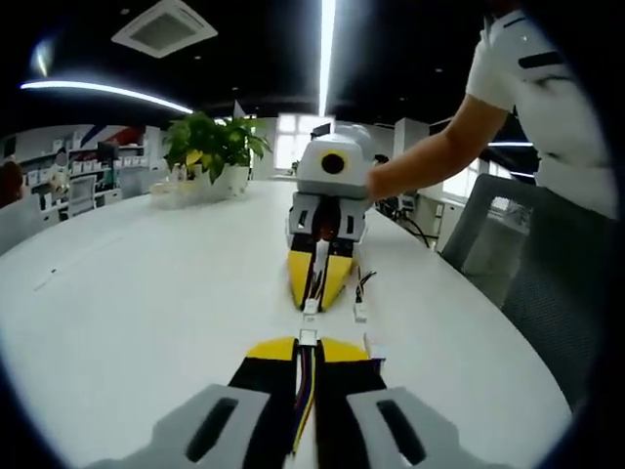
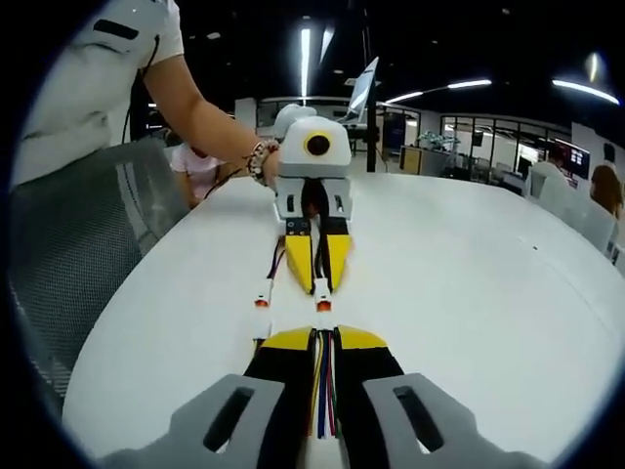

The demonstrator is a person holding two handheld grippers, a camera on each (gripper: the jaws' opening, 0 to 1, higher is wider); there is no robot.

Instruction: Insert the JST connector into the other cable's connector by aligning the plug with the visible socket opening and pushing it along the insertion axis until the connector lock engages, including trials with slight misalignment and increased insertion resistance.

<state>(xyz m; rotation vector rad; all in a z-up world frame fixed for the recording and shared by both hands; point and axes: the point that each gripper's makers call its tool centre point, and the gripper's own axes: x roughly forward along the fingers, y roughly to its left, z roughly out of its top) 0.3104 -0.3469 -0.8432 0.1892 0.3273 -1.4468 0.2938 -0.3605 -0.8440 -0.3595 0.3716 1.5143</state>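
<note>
In the left gripper view my left gripper (image 1: 308,344) is shut on a cable of coloured wires, and its white connector (image 1: 309,337) sticks out past the yellow jaw tips. Facing it, the right gripper (image 1: 319,283) holds the other cable, with that cable's white connector (image 1: 311,307) a small gap away and roughly in line. In the right gripper view my right gripper (image 2: 325,337) is shut on its coloured wires (image 2: 323,386). The left gripper (image 2: 314,262) opposite holds out a white connector with an orange end (image 2: 322,298) just ahead of my jaw tips.
A spare white connector (image 1: 359,313) on dark wires lies on the white table (image 1: 146,293) beside the grippers, also seen as the spare connector (image 2: 261,296). A person's arm (image 1: 430,156) reaches in. A grey chair (image 2: 88,244) and a potted plant (image 1: 210,147) stand nearby.
</note>
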